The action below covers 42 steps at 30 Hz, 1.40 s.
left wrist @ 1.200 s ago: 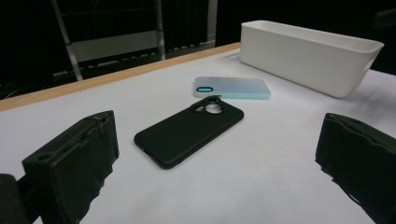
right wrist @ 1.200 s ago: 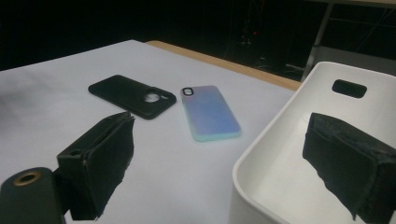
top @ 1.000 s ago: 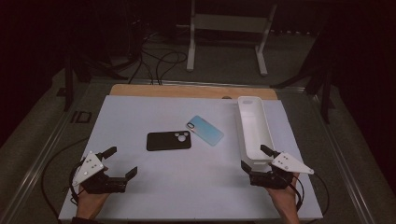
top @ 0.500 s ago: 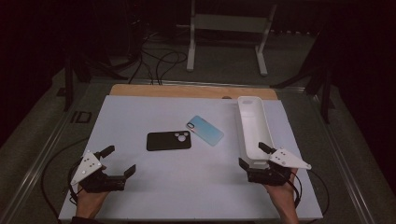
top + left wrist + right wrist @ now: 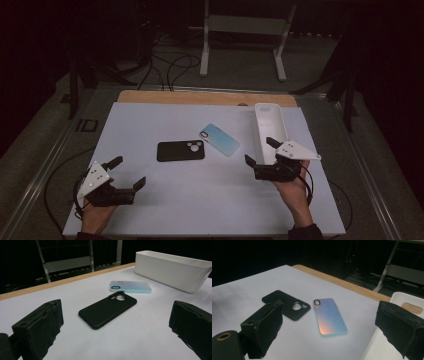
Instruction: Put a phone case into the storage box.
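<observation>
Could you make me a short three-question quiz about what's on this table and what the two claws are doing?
1. True or false: the black phone case and the iridescent phone case lie flat on the white table.
2. Which claw is nearer the white bin? A) left claw B) right claw
3. Fill in: both claws are ____ and hold nothing.

Key: 1 true, both lie flat with their camera ends close together. 2 B, it sits right beside the bin's near end. 3 open.
</observation>
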Tool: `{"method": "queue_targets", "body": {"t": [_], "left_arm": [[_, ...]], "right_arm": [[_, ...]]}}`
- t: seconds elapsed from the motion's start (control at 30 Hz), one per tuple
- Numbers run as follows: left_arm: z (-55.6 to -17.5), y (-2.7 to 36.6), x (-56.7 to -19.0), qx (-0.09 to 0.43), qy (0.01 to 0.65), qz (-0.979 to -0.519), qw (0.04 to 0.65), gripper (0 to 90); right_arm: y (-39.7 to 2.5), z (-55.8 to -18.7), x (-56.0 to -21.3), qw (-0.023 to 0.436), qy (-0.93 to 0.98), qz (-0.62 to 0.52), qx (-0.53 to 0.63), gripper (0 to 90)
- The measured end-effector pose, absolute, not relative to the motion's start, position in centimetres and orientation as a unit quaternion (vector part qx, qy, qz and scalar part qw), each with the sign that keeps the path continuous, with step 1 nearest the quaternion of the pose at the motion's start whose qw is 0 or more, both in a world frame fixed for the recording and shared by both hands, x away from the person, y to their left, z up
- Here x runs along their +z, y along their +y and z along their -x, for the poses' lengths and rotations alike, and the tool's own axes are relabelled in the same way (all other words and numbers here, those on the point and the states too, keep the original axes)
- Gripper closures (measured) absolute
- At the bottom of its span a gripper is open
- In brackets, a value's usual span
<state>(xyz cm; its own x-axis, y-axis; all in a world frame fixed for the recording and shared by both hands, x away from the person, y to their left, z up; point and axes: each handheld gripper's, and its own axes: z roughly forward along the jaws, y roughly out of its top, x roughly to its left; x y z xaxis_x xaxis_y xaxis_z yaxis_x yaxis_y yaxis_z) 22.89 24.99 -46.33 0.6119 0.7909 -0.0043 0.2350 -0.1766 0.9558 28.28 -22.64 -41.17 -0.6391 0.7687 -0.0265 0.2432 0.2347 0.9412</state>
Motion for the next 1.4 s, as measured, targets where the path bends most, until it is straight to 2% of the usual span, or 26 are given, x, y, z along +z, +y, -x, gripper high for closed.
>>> {"method": "queue_targets", "body": {"t": [0.33,1.4], "left_arm": [[-22.9,24.9,-46.4,0.260,0.357,-0.723,0.531,0.0],[-22.9,24.9,-46.4,0.262,0.355,-0.724,0.530,0.0]], "right_arm": [[-20.8,-30.4,-39.8,0.257,0.753,-0.331,0.506,7.5],[-17.1,-34.6,-38.8,0.249,0.770,-0.318,0.494,7.5]]}}
